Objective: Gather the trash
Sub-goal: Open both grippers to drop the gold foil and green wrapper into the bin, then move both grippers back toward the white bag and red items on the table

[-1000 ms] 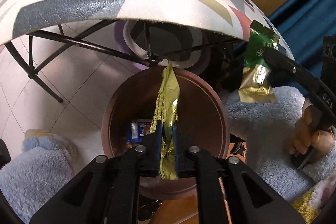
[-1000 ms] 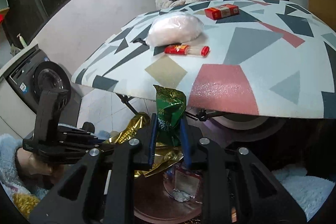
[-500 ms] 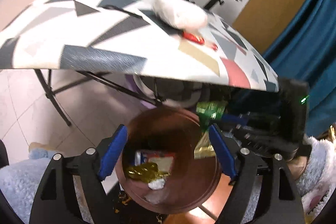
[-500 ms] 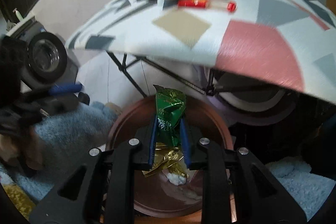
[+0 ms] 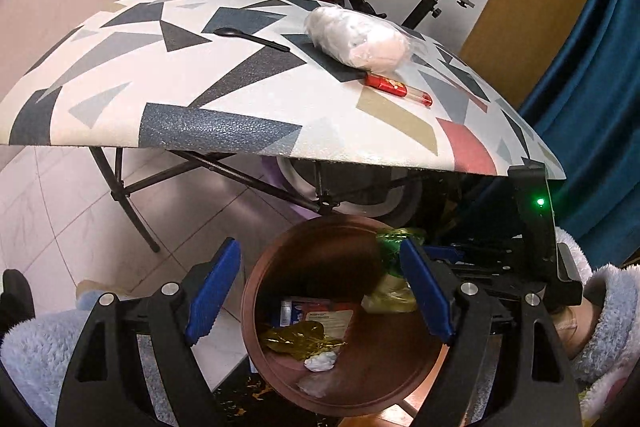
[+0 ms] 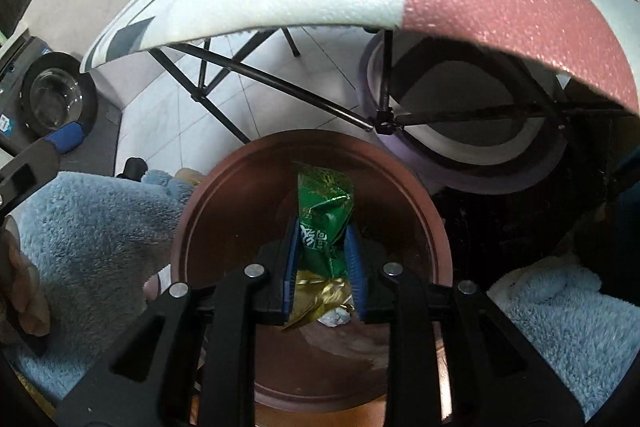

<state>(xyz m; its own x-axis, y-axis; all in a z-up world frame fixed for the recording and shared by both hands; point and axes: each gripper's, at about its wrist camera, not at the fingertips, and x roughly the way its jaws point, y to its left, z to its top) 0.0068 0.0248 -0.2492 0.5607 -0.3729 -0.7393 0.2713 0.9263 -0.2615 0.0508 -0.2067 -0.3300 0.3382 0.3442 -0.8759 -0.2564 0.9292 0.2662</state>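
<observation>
Right wrist view: right gripper [image 6: 320, 259], jaws starting to part, is gripping green wrapper [image 6: 324, 215] upright directly above brown bin [image 6: 188, 227]; left gripper [image 5: 320, 291] is hanging open, empty.

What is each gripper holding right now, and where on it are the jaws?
The right gripper pinches the green wrapper at its middle, above the bin, jaws starting to open. The left gripper is open and holds nothing.

Bin [image 5: 256, 291] below table [image 5: 224, 131] edge — wrappers [image 5: 296, 337] inside.
</observation>
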